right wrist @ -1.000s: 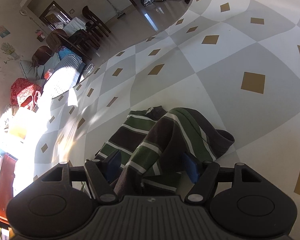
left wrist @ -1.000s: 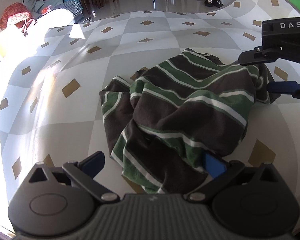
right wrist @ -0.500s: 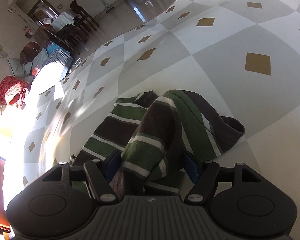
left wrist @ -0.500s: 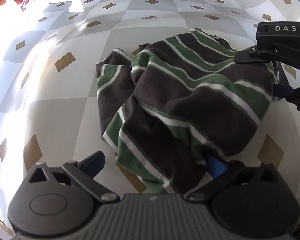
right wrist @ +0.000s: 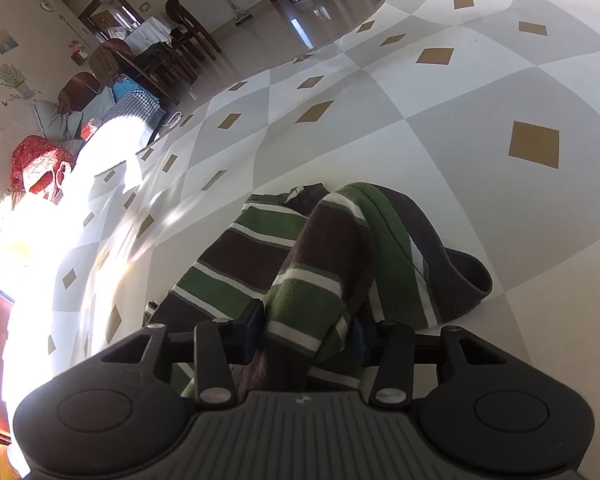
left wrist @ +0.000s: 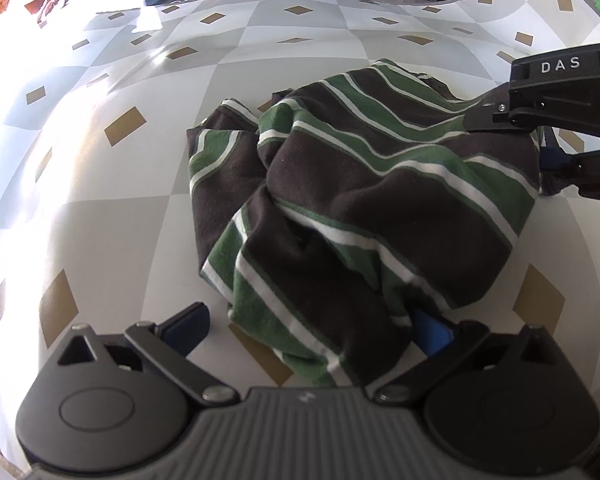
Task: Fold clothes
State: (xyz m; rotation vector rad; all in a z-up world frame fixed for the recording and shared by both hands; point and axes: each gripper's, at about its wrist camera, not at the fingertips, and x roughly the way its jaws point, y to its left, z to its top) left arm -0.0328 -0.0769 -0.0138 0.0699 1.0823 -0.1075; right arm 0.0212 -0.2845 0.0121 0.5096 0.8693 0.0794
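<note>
Jaws apparently closing on bunched striped shirt (right wrist: 312, 288).

Soft knit cloth on the striped garment (left wrist: 380, 200), matt and faintly fuzzy, dark brown with green and white bands, rumpled into thick folds. Ribbed edge visible along its hem in the right wrist view. Beneath it, smooth tablecloth (left wrist: 100, 184), lightly glossy, grey and white diamonds with tan squares, catching hard glare at the left. Matt black plastic on the left gripper (left wrist: 312, 322), ribbed grey panel at its base, small shiny metal rivets at the pivots, blue rubbery-looking pads (left wrist: 432, 330). Same matt black plastic on the right gripper (right wrist: 306, 330), white moulded lettering on its side. Beyond, polished floor (right wrist: 300, 12), mirror-glossy; dark wooden chairs (right wrist: 180, 32).
</note>
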